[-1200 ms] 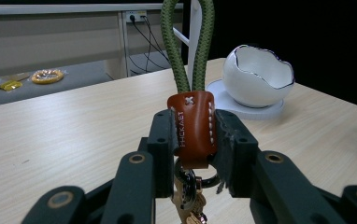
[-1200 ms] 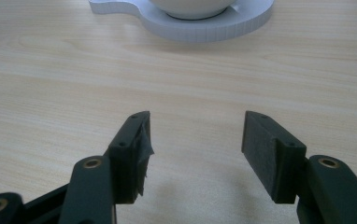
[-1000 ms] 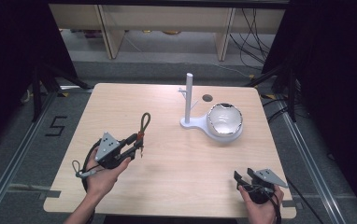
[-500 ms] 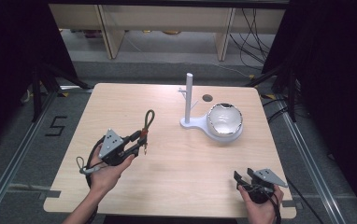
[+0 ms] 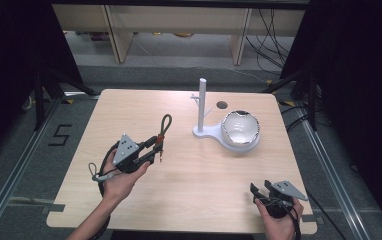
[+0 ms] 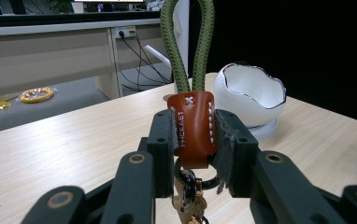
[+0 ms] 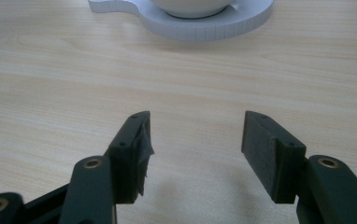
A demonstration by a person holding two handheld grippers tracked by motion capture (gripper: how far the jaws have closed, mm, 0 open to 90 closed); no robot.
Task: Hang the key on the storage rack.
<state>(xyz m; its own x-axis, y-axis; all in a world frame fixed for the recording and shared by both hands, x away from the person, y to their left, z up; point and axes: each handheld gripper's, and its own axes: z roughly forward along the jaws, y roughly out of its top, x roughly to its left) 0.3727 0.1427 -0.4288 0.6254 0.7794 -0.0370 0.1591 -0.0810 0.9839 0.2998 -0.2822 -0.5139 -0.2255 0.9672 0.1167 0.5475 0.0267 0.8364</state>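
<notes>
Pale wooden worktop (image 5: 189,200), dark surroundings, shelving beyond. Left tongs (image 5: 155,148) clenched on a keychain (image 6: 193,128) at its brown leather tab, green cord loop (image 5: 165,124) reaching past the tips, metal ring and keys hanging below. White stand (image 5: 202,107) and cracked-egg white bowl (image 5: 240,129) ahead and rightward of those tongs. Right tongs (image 7: 194,154) released, jaws apart, holding nothing, low over bare wood near the front edge.
</notes>
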